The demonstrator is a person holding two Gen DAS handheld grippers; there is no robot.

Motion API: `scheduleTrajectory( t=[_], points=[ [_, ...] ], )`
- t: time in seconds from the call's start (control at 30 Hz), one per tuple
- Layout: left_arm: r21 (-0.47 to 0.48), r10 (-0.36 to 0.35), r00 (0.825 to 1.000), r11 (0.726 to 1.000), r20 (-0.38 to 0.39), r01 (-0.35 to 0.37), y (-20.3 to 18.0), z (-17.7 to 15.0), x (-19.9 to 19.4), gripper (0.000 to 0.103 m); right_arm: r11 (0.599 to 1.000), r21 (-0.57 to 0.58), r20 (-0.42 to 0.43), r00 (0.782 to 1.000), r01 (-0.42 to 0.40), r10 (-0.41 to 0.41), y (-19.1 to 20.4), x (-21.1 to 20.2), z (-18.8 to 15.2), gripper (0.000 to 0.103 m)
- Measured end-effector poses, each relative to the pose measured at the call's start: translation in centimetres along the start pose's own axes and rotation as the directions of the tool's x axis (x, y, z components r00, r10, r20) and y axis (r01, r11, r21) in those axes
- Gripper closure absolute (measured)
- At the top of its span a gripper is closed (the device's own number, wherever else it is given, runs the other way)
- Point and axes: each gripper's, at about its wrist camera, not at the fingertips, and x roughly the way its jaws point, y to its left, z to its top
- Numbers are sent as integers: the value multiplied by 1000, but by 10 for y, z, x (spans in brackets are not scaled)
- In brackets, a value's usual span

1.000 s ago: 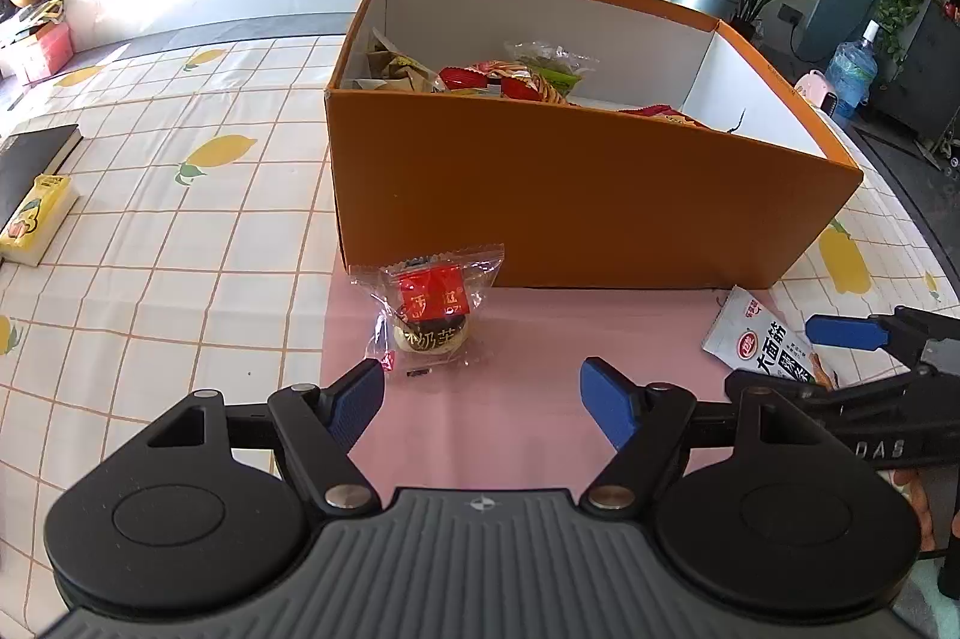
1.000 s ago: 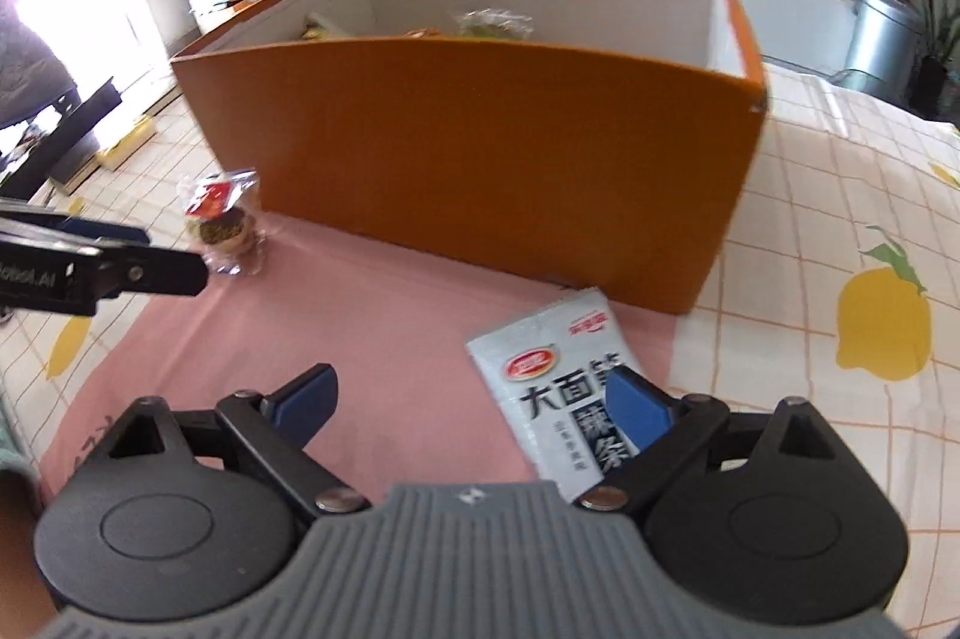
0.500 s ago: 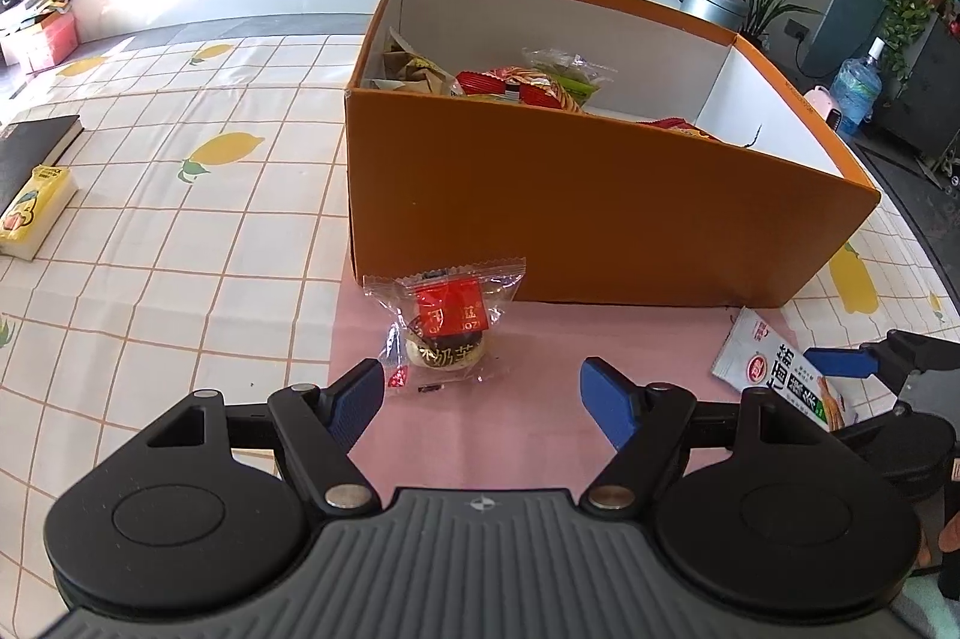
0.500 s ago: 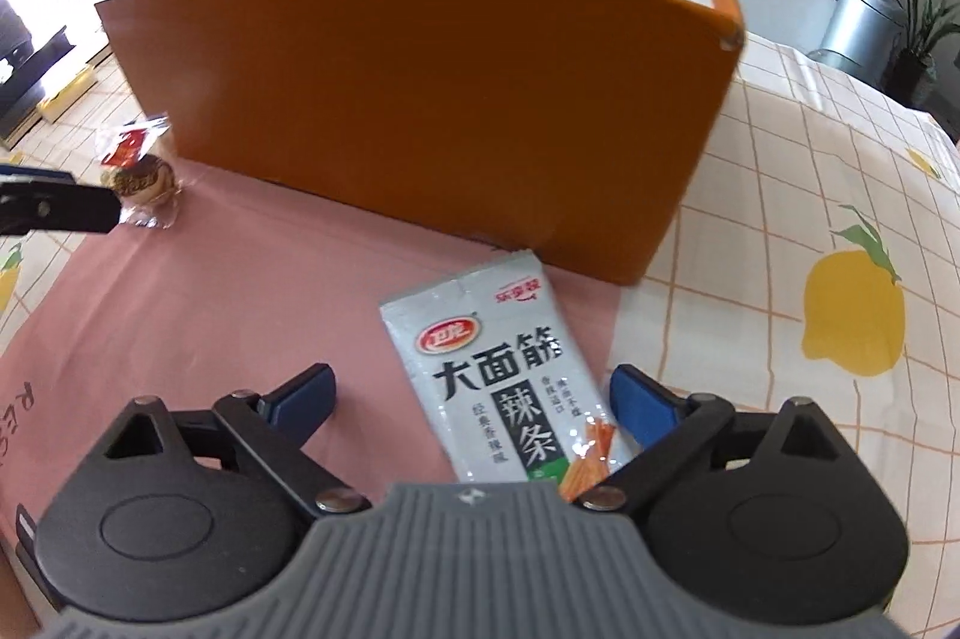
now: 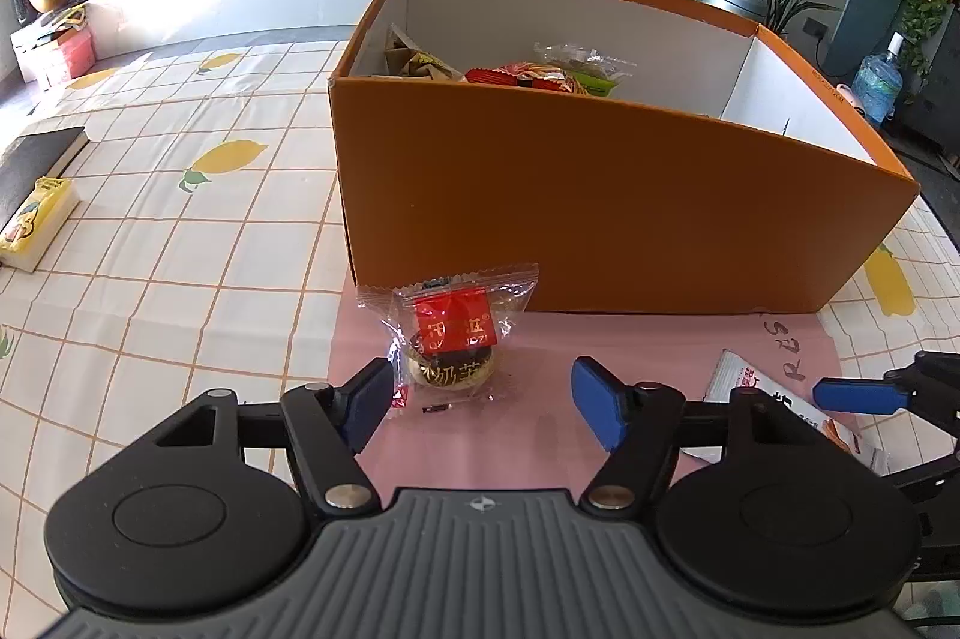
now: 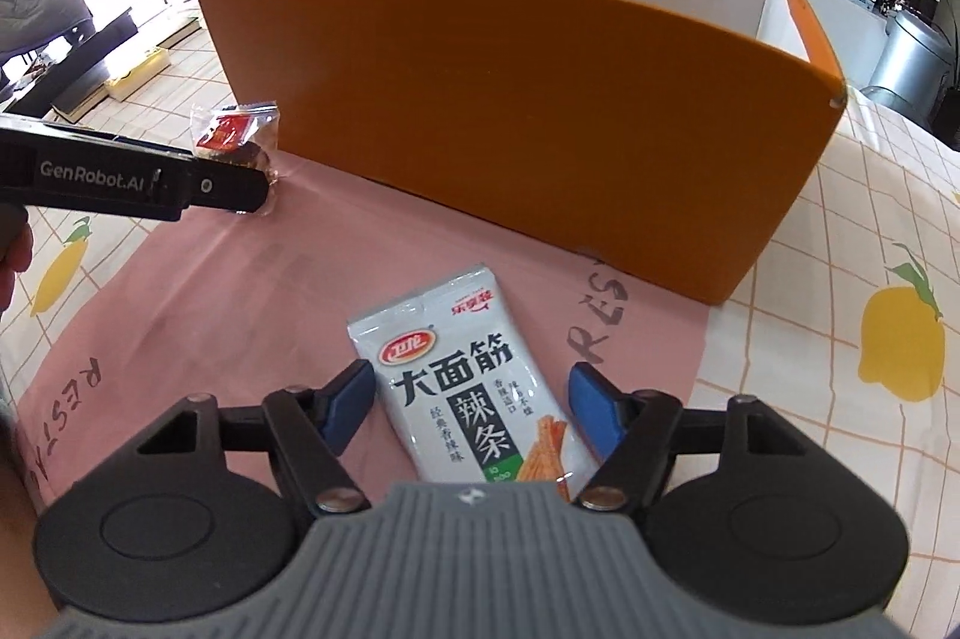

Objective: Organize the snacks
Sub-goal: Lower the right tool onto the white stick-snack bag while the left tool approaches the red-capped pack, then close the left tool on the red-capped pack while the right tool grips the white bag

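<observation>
A lemon-print checked cloth covers the bench [image 5: 150, 243], with a pink mat [image 6: 240, 291] in front of the orange box [image 5: 600, 219]; a white counter and potted plants stand behind the box. Since a second ago both tools have closed in. The left tool [image 5: 480, 399], released, now flanks the clear pastry packet [image 5: 453, 339] just before the box. The right tool [image 6: 471, 402], released, straddles the white packet [image 6: 474, 387] printed "大面筋 辣条". The mat reads "REST".
</observation>
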Motion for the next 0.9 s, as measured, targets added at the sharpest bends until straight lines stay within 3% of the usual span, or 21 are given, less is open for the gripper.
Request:
scheduleTrajectory(
  t=[0.2, 0.4, 0.47, 0.53, 0.9],
  points=[
    [4, 14, 1000, 1000, 7, -15, 0, 2, 7, 28, 998, -47, -30, 999, 32, -34, 6, -1, -4, 34],
    [9, 34, 999, 999, 19, -34, 1, 4, 10, 41, 998, -43, -35, 999, 38, -39, 9, 3, -3, 36],
    [14, 40, 999, 999, 21, -40, 1, 4, 11, 51, 998, -34, -29, 998, 46, -47, 10, 3, -2, 39],
    [14, 31, 999, 999, 24, -32, 2, 4, 10, 55, 999, -18, -23, 998, 51, -51, 10, 3, -2, 42],
    [26, 23, 999, 999, 25, -23, -3, -1, 3, 61, 994, 85, 36, 997, 66, -69, 1, -9, -1, 49]
  ],
)
